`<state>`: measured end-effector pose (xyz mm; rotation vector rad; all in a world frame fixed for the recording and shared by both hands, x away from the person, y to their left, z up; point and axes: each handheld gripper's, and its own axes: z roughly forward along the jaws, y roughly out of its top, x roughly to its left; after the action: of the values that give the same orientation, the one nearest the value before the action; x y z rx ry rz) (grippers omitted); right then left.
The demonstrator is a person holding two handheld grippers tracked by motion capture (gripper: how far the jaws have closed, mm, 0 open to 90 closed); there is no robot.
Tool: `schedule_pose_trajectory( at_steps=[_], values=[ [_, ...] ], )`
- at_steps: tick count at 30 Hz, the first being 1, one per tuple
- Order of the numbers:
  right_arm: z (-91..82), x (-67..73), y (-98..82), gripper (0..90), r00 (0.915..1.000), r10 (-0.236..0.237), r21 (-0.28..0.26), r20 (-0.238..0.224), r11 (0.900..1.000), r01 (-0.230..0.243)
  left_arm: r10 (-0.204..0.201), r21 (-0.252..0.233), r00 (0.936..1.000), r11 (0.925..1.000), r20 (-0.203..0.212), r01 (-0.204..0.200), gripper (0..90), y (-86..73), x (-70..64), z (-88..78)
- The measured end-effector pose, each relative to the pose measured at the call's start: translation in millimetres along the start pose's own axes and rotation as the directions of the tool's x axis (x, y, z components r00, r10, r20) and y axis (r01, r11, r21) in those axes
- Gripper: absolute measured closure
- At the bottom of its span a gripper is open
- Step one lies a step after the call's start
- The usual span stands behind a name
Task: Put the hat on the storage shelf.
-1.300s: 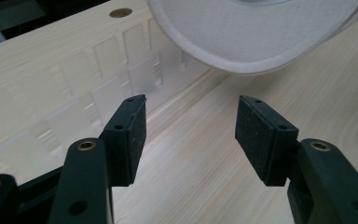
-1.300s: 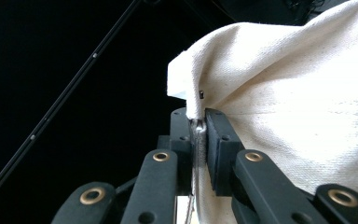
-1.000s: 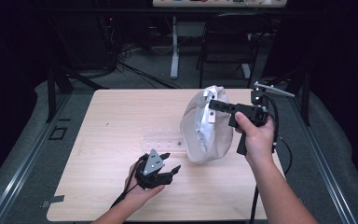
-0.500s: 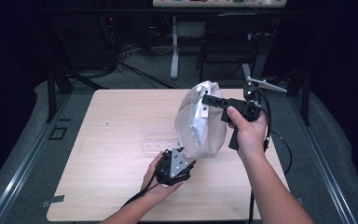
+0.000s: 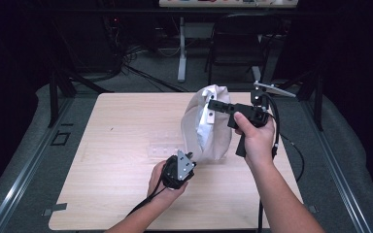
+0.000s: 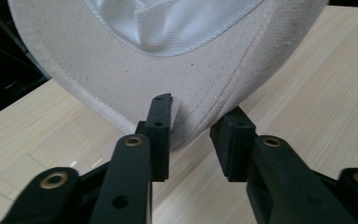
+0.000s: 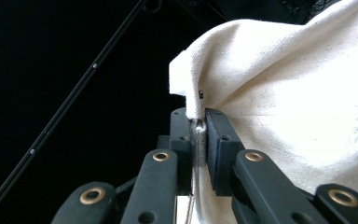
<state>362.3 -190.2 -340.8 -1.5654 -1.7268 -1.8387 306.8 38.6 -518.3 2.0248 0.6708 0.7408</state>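
- My right gripper (image 7: 196, 126) is pinched tight on a metal-edged bit of fabric at the top of the cream canvas bag (image 5: 209, 126); in the right gripper view the pads are squeezed together w/ the cloth between them. It's holding the bag up off the wooden table (image 5: 121, 131), towards the right-hand side.
- What changed: a sec ago my left gripper (image 6: 193, 135) sat low on the table, well apart from the bag, jaws wide. Now it's slid across to the bag's bottom edge, and the jaws have just been closing.
- Left gripper view: the stitched lower hem of the bag sits between my two pads. Left pad (image 6: 161, 135) touches the cloth; the other looks just beside it, w/ a small gap. So not a firm pinch yet, more like half-closed round the hem.
- High view: left gripper (image 5: 178, 170) is right under the bag's lower corner, right hand (image 5: 253, 138) up beside the top.
- Meaning, imo: I'm about to have the bag held at both ends, top & bottom, prob. to stretch, turn or lay it flat. Next is finishing the squeeze on the hem.
- White lining inside the bag mouth shows in the left gripper view.
- Writing/brands: none readable on bag or grippers. Tiny dark tag by the top fold in the right gripper view, too small to read.
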Motion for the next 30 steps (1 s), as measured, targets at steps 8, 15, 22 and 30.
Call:
schedule_pose_trajectory(
  at_steps=[8, 15, 22, 30],
  values=[
    [5.2, 0.6, -0.6, 82.5, 1.0000, -0.001, 0.012, 0.001, 1.000, 0.001, -0.014, -0.021, 0.9999, 0.9997, 0.000, 0.014, 79.9, 2.1, 20.6, -9.1],
    [12.1, 2.4, -1.3, 82.5, 0.9998, -0.020, 0.034, 0.007, 0.999, 0.020, -0.068, -0.053, 0.9968, 0.9961, 0.044, 0.070, 83.2, 8.0, 36.4, -12.8],
    [22.8, -1.6, -5.8, 82.5, 0.9988, -0.031, 0.067, 0.038, 0.997, 0.028, -0.125, -0.052, 0.9855, 0.9899, 0.114, 0.132, 84.6, 9.8, 51.7, -7.3],
    [30.1, -13.6, -6.8, 82.6, 0.9984, -0.006, 0.071, 0.055, 0.997, 0.002, -0.176, -0.029, 0.9699, 0.9826, 0.168, 0.184, 84.7, 7.4, 63.4, 1.9]
  ],
)
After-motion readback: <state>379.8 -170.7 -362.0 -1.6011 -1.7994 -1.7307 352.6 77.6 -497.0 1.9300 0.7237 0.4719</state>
